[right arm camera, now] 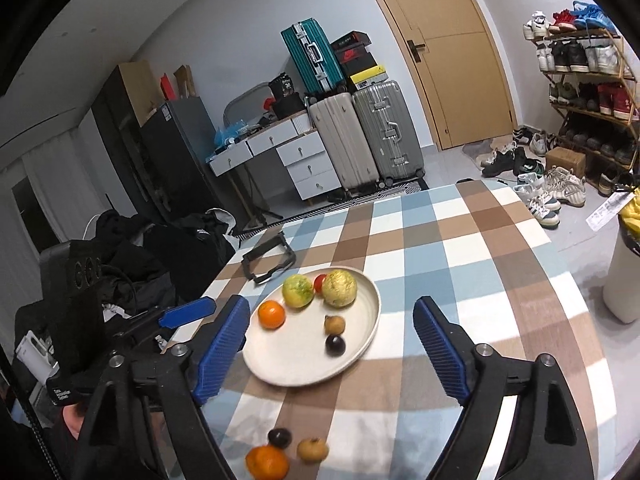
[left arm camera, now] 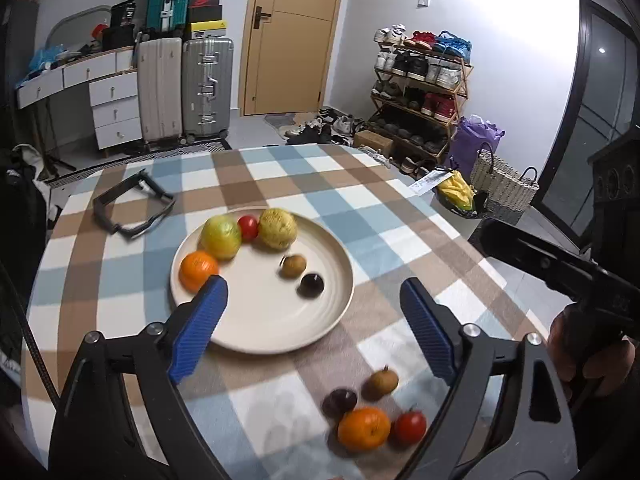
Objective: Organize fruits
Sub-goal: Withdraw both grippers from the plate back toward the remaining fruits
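1. Closest to the lens in the left wrist view is the left tool [left arm camera: 314,304], both blue pads spread wide with nothing between them. The right tool [right arm camera: 332,330] is the same: jaws wide, empty. Neither is carrying anything.

2. Right under the tools, on the checked worktop [left arm camera: 280,184], sits a loose bunch of fruit: an orange [left arm camera: 363,428], a red tomato [left arm camera: 409,427], a dark plum [left arm camera: 339,401] and a small brown fruit [left arm camera: 383,382]. They're huddled close together at the near edge, I'd guess because they're a waiting pile that hasn't been sorted yet.

3. Further back is the cream plate [left arm camera: 276,332], which already holds six pieces: another orange [left arm camera: 197,270], a yellow-green fruit [left arm camera: 221,237], a small tomato [left arm camera: 248,227], a bumpy yellow fruit [left arm camera: 278,228], a brown fruit [left arm camera: 293,266] and a dark plum [left arm camera: 312,285]. They run around the far rim, leaving the near half bare, which looks like room kept for the rest.

4. A black frame thing [left arm camera: 134,208] lies off to the left of the plate, apart from the fruit.

5. My read: roughly halfway through, with both tools free to grab from the near pile.
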Available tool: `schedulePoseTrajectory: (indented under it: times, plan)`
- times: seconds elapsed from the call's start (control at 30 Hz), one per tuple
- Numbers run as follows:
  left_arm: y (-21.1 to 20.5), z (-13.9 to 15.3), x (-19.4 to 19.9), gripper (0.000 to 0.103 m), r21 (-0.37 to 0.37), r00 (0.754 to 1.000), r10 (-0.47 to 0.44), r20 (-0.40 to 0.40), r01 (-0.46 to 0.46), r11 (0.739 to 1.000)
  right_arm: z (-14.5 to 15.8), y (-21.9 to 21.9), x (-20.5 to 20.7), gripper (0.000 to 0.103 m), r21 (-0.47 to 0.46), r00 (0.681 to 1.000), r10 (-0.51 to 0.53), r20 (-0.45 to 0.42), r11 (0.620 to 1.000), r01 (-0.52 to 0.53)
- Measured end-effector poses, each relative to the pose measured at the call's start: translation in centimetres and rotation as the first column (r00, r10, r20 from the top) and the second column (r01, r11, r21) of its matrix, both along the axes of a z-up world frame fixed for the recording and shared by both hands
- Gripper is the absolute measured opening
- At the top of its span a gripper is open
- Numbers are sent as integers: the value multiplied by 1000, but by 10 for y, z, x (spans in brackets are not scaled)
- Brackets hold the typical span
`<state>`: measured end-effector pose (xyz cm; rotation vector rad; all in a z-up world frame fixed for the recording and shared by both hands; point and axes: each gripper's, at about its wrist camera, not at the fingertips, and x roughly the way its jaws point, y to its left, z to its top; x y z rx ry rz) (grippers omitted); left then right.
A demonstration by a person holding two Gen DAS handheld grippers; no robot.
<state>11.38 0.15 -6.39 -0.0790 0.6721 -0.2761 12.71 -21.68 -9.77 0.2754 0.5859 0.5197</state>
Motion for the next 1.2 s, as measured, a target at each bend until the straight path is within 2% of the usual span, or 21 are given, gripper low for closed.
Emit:
schedulePoseTrajectory:
  times: [0.13,0.43,0.73,0.93,1.0,1.2]
  plan:
    - [7,-7,-23,99,-5,1000,25,-1,-25,1000,-6,4,-25,92,-15,1000,-2,12,1000,3]
    - [15,-33,-56,102,-1,996,73,-42,-74,997,-29,11,-58,97,-61,1000,-8,-1,998,8]
    - [21,-68,-60,102,22,986,118,-116,-116,993,-65,18,-67,97,-77,996,13,-84,997,-20]
    - [25,-77,-56,102,25,982,127,-140,-124,992,-90,27,-53,97,-65,981,42,-188,996,-56]
    - [26,-78,-54,102,23,981,128,-144,-126,992,-94,28,-48,96,-55,977,50,-207,996,-63]
    - [30,-84,-49,102,19,978,131,-161,-130,991,-104,36,-34,81,-58,961,72,-269,994,-91]
